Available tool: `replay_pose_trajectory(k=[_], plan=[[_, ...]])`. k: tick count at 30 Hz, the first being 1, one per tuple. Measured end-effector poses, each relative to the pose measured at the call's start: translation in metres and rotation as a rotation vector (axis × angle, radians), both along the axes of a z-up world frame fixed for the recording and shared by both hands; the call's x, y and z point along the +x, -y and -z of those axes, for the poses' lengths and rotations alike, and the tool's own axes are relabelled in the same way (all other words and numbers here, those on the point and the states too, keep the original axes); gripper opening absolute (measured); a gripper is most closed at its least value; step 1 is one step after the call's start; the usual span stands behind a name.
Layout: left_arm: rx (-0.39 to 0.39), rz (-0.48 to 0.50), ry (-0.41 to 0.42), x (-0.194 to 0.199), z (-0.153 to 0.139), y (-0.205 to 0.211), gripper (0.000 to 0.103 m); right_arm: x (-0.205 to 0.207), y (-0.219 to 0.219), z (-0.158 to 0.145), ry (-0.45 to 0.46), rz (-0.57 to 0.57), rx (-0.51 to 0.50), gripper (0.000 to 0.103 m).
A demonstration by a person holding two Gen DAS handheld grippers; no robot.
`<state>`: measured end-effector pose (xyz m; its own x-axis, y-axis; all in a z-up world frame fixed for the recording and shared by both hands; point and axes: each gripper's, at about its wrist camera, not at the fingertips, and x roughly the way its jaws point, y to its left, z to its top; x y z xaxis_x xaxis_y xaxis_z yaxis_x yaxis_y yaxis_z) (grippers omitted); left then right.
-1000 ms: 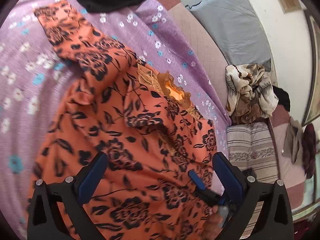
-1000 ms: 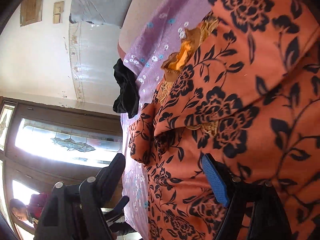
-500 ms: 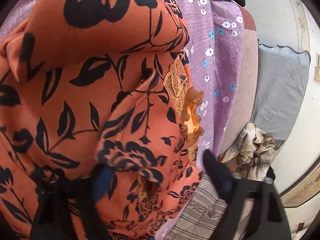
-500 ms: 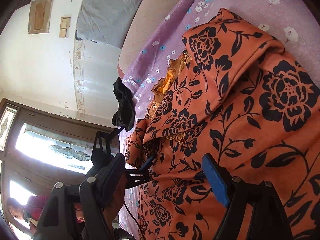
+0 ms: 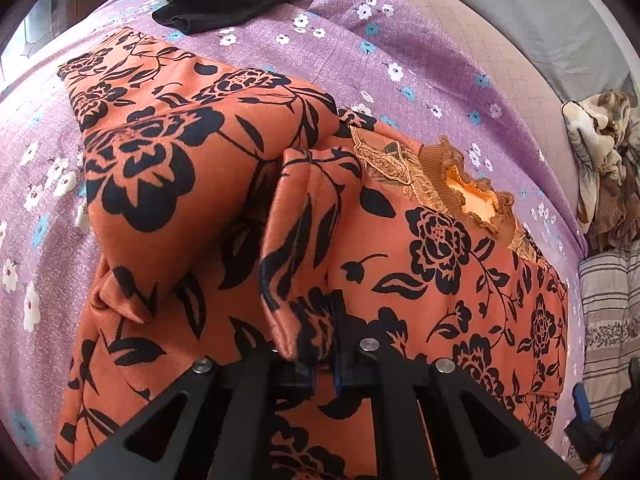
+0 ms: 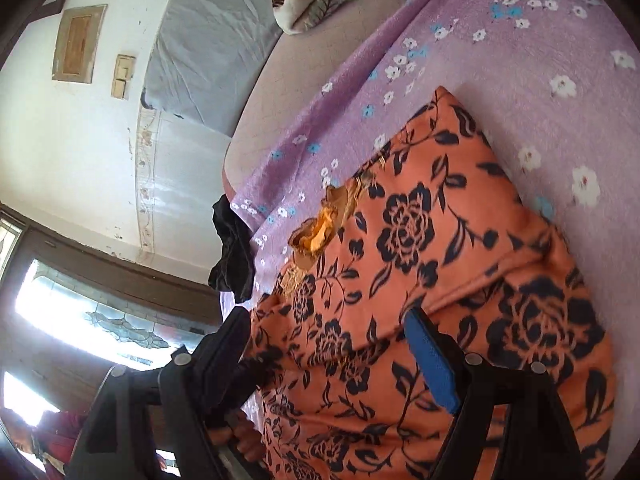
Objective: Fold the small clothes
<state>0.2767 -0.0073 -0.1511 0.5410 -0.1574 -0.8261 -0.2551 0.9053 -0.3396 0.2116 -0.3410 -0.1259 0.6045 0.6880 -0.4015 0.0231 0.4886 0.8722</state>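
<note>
Now spread on the purple bedsheet (image 5: 420, 64): orange floral top (image 5: 460, 272), soft, limp, best pinched at folds. Left gripper (image 5: 322, 364) clamped on sleeve fold near ruffled collar (image 5: 472, 196); right gripper (image 6: 332, 356) apart over it.

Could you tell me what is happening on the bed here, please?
A person is folding an orange floral top spread on a purple flowered bedspread. The left tongs are shut on a raised fold of its fabric. The right tongs are open over the garment, gripping nothing.
</note>
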Motion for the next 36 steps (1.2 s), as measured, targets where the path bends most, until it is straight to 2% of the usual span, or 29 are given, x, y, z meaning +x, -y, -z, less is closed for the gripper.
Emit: replay_pose_trajectory(k=[2,4,5,6,7,8,9,11,13,14,15,16,18,21,23,25,27,28,29,32,33,34,35,36], plan=[[0.027,0.018,0.005,0.000,-0.002,0.002,0.006,0.024,0.005,0.001,-0.013,-0.009,-0.001,0.083],[0.013,0.024,-0.008,0.001,-0.002,0.002,0.007,0.049,0.009,0.016,-0.034,-0.022,-0.035,0.084],[-0.002,0.029,-0.013,0.002,-0.003,-0.001,0.009,0.060,0.015,0.035,-0.118,0.008,-0.050,0.081],[-0.005,0.034,-0.018,-0.001,-0.005,-0.002,0.012,0.065,0.022,0.057,-0.221,0.043,-0.029,0.072],[-0.006,0.037,-0.010,-0.001,-0.006,-0.005,0.013,0.061,0.029,0.061,-0.237,0.081,0.022,0.072],[-0.002,0.036,-0.003,0.000,-0.006,-0.008,0.021,0.058,0.029,0.051,-0.215,0.087,0.027,0.075],[-0.008,0.032,-0.001,-0.002,0.000,-0.008,0.022,0.055,0.024,0.035,-0.170,0.074,-0.002,0.080],[-0.034,0.022,0.005,-0.003,0.000,-0.015,0.022,0.052,0.012,0.010,-0.069,0.019,-0.023,0.081],[-0.031,0.002,-0.003,-0.007,-0.001,-0.017,0.022,0.057,0.005,0.005,-0.034,0.006,-0.077,0.084],[-0.032,-0.003,-0.005,-0.008,-0.005,-0.019,0.022,0.063,0.004,0.015,-0.071,0.026,-0.150,0.087],[-0.025,-0.006,0.008,-0.010,-0.011,-0.022,0.023,0.070,0.008,0.034,-0.175,0.044,-0.210,0.083],[0.001,-0.007,0.038,-0.012,-0.018,-0.025,0.025,0.070,0.013,0.047,-0.210,0.063,-0.154,0.083],[0.045,-0.003,0.088,-0.009,-0.027,-0.030,0.044,0.062,0.013,0.031,-0.149,0.054,-0.173,0.084],[-0.041,0.032,0.056,0.007,-0.026,-0.035,0.046,0.062,-0.002,0.031,-0.131,-0.019,-0.304,0.084],[-0.037,0.053,0.040,0.017,-0.025,-0.034,0.049,0.059,0.001,0.037,-0.100,-0.017,-0.308,0.084],[-0.020,0.063,0.030,0.028,-0.024,-0.033,0.049,0.057,0.006,0.036,-0.101,0.005,-0.284,0.084],[-0.047,0.054,0.019,0.040,-0.022,-0.034,0.047,0.056,0.003,0.035,-0.099,-0.002,-0.305,0.084],[-0.060,0.061,0.031,0.045,-0.024,-0.035,0.039,0.055,0.003,0.034,-0.092,-0.006,-0.317,0.084],[-0.015,0.058,0.053,0.048,-0.028,-0.033,0.010,0.055,-0.001,0.033,-0.085,-0.009,-0.325,0.084],[0.193,0.077,0.155,0.048,-0.045,-0.021,0.008,0.054,-0.003,0.033,-0.073,-0.008,-0.326,0.084],[0.268,0.101,0.159,0.048,-0.042,-0.016,0.011,0.054,-0.004,0.033,-0.072,-0.009,-0.327,0.084],[0.327,0.129,0.128,0.050,-0.033,-0.012,0.011,0.054,-0.004,0.033,-0.070,-0.011,-0.331,0.084],[0.344,0.148,0.091,0.051,-0.024,-0.012,0.011,0.054,-0.005,0.033,-0.069,-0.014,-0.337,0.084],[0.325,0.155,0.070,0.049,-0.019,-0.017,0.012,0.054,-0.006,0.033,-0.067,-0.017,-0.344,0.084]])
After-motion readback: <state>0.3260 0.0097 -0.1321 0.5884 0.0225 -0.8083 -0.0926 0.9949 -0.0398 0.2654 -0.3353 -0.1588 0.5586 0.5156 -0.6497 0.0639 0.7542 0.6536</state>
